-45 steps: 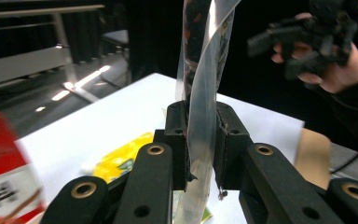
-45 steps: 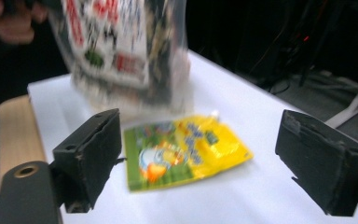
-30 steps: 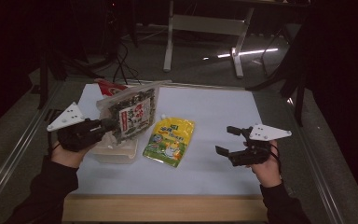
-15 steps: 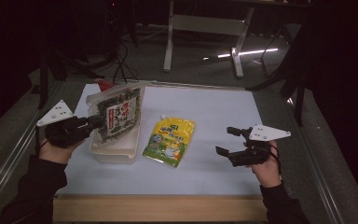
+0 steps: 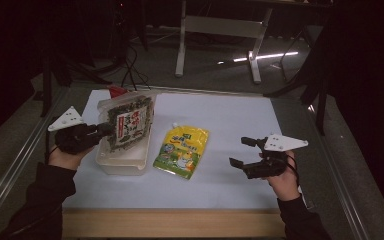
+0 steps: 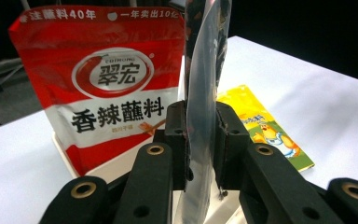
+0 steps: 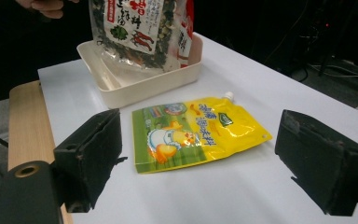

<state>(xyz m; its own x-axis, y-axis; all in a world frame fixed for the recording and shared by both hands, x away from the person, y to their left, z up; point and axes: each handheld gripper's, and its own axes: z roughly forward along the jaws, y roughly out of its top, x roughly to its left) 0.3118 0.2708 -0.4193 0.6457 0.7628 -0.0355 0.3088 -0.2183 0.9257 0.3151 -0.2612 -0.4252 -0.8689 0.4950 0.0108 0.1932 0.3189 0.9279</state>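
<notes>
My left gripper [image 5: 109,131] [image 6: 200,135] is shut on the edge of a clear packet of dark green dried food [image 5: 127,122] [image 6: 205,70] with a red and white label. It holds the packet tilted over a cream tray [image 5: 122,165] [image 7: 135,88]. Inside the tray, behind the packet, a red and white pouch [image 6: 107,88] stands upright. On the white tabletop to the tray's right lies a yellow spouted pouch [image 5: 181,151] [image 7: 196,133], flat. My right gripper [image 5: 242,152] [image 7: 200,158] hovers open to the right of that pouch, with nothing between its fingers.
The white mat [image 5: 230,115] ends at a wooden front edge [image 5: 170,222]. Metal rails [image 5: 20,155] run along both sides of the table. Dark floor with stand legs [image 5: 220,30] lies beyond the far edge.
The left gripper has carried the clear packet leftward and a little lower over the tray. The right gripper has stayed put.
</notes>
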